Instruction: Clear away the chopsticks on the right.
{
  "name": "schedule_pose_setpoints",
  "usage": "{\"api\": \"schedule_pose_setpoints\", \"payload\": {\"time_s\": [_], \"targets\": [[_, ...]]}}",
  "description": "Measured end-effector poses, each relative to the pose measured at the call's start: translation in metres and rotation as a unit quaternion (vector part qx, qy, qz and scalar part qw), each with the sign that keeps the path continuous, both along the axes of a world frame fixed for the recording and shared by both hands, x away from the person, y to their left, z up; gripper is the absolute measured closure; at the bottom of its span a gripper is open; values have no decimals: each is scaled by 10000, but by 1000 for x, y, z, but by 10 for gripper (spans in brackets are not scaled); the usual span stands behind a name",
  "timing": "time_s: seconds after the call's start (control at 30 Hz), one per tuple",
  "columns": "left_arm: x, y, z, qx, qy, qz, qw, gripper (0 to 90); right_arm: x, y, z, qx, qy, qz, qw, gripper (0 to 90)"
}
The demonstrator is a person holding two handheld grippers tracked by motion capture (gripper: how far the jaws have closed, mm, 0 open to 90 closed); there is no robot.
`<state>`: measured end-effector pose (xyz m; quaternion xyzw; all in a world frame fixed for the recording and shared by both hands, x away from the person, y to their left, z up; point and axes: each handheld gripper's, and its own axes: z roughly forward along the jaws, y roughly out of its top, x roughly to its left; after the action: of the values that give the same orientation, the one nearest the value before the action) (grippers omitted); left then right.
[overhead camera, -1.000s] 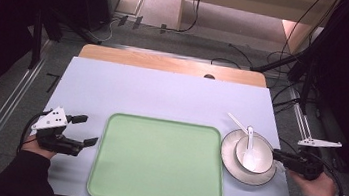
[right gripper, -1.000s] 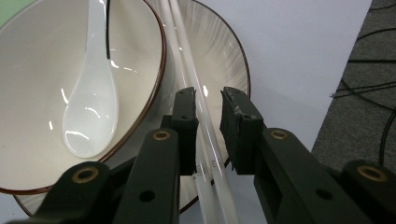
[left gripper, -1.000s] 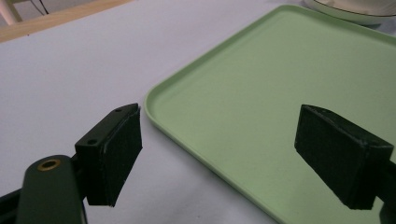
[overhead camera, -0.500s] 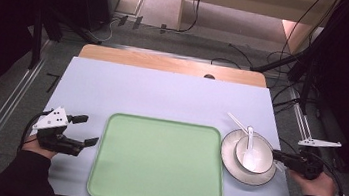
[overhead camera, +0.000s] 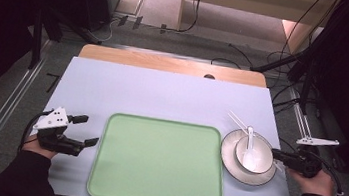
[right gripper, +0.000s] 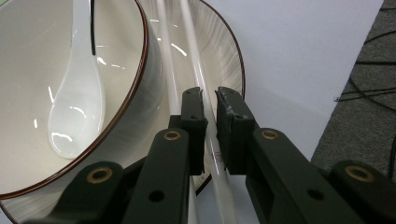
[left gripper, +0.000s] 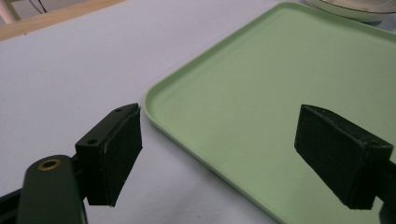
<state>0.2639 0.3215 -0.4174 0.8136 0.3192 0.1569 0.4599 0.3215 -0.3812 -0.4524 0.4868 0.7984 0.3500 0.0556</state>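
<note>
One chopstick (right gripper: 205,116) on the plate (right gripper: 224,51), frame centre, sits between the right gripper's (right gripper: 210,107) nearly shut, just-closing jaws. Step: grasping. Next: lift clear. Left gripper (left gripper: 233,144) open beside the tray (left gripper: 261,84).

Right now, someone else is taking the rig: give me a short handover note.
Right claw: jaws have just been closing; they stand narrow around one of the two long white plastic chopsticks at the near rim of the white brown-edged round plate. Whether the pads press it yet, I cannot tell.
Left claw: open, holding nothing, at the left edge of the pale green rectangular plastic tray.
White bowl sits on the plate, white ceramic soup spoon inside it. Tray holds nothing.
Done: right claw set on a chopstick.
Left: probably lift the chopsticks, likely move the tableware to the tray.
</note>
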Motion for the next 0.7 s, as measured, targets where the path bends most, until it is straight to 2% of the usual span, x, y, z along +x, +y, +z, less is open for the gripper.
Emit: {"api": "schedule_pose_setpoints", "payload": {"time_s": [0.5, 0.7], "targets": [[0, 0, 0, 8, 13, -13, 10000, 151, 1, -1, -1, 65, 124, 20, 9999, 840], [0, 0, 0, 1, 13, -13, 10000, 151, 1, -3, 1, 199, 255, -105, 9994, 850]]}}
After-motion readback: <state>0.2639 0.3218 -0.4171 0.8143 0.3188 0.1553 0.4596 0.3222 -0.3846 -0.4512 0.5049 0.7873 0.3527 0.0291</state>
